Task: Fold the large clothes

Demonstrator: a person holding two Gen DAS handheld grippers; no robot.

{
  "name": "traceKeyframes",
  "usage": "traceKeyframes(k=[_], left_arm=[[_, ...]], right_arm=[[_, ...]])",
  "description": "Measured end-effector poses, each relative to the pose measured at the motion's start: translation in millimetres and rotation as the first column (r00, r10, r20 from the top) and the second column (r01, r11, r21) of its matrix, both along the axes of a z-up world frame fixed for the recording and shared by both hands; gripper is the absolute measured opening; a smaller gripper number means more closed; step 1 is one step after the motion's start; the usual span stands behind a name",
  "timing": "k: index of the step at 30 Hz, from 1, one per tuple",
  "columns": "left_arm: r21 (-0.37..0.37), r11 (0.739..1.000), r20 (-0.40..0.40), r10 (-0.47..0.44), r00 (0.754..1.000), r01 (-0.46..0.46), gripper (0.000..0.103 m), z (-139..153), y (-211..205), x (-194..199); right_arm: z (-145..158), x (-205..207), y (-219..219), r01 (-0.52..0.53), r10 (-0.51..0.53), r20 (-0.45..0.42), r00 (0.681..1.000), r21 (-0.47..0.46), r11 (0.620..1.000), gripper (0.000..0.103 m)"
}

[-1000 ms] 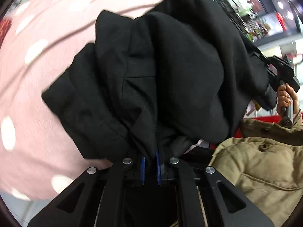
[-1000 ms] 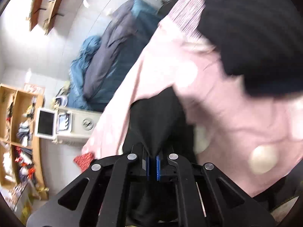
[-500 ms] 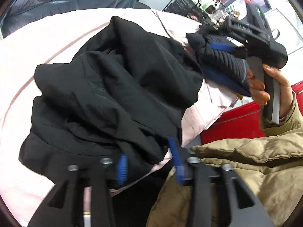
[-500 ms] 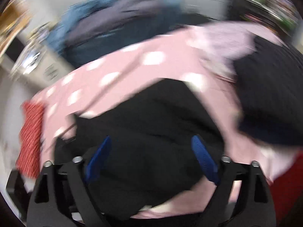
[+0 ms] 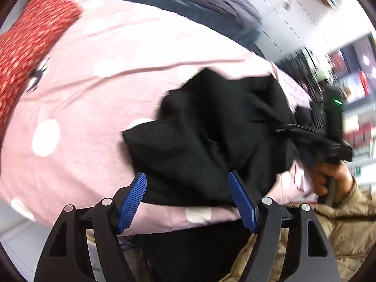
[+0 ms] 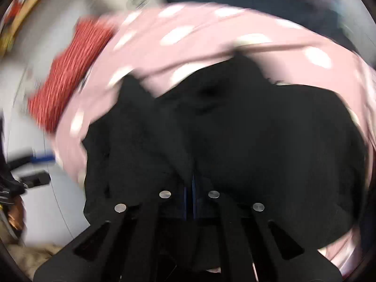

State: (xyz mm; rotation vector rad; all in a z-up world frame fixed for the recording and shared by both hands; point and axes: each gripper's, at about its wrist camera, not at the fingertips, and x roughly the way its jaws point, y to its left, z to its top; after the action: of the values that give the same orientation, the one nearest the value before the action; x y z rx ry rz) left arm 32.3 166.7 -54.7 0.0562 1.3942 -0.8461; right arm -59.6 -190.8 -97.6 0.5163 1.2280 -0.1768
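Pink dotted bedding (image 5: 98, 108) carries a crumpled black garment (image 5: 211, 136), its bulk running away toward the right claw (image 6: 189, 192), which is pinched on a fold. Left claw (image 5: 188, 199), jaws opening and empty, hangs over the near edge. No containers appear.

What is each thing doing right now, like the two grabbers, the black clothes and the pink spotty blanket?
left gripper: jaws opening, blue pads apart, not pressing on anything.
right gripper: shut on the black garment.
black garment: crumpled in a heap, not folded flat, lying on the blanket.
pink spotted blanket: spread out under the garment, slightly wrinkled.
red patterned cloth: lying at the blanket's far corner, untouched.
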Motion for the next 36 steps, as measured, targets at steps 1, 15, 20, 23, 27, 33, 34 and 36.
traceKeyframes(k=[1,15,20,23,27,33,34,36], left_arm=[[-0.004,1.0,-0.005,0.007,1.0,-0.007,0.07,-1,1,3],[-0.019,0.989,0.106,-0.144,0.984,0.147,0.077,-11,-108,-19],[0.091,0.995,0.178,-0.043,0.983,0.027,0.083,-20,-83,18],[0.096,0.995,0.147,-0.01,0.989,-0.004,0.088,-30,-65,31],[0.095,0.995,0.037,-0.018,0.999,0.014,0.089,-62,-64,40],[0.115,0.969,-0.051,-0.215,0.975,0.22,0.006,-102,-122,6],[0.074,0.963,-0.019,-0.259,0.966,0.26,0.005,-88,-133,-8],[-0.034,0.93,0.018,-0.366,0.931,0.366,0.001,-52,-155,-38]], right_arm=[[11,-15,-25,0.085,-0.084,0.027,0.996,-0.014,0.996,0.002],[73,-162,-158,0.514,-0.515,0.114,0.85,0.04,0.857,0.038],[43,-135,-114,0.441,-0.456,0.12,0.882,0.131,0.888,0.09],[36,-117,-94,0.398,-0.409,0.075,0.909,0.131,0.908,0.09],[36,-93,-71,0.344,-0.363,0.095,0.927,0.173,0.923,0.09],[47,-55,-27,0.215,-0.236,0.114,0.965,0.171,0.962,0.09],[47,-52,-21,0.201,-0.222,0.111,0.969,0.174,0.964,0.09],[51,-49,-12,0.183,-0.202,0.11,0.973,0.164,0.969,0.09]])
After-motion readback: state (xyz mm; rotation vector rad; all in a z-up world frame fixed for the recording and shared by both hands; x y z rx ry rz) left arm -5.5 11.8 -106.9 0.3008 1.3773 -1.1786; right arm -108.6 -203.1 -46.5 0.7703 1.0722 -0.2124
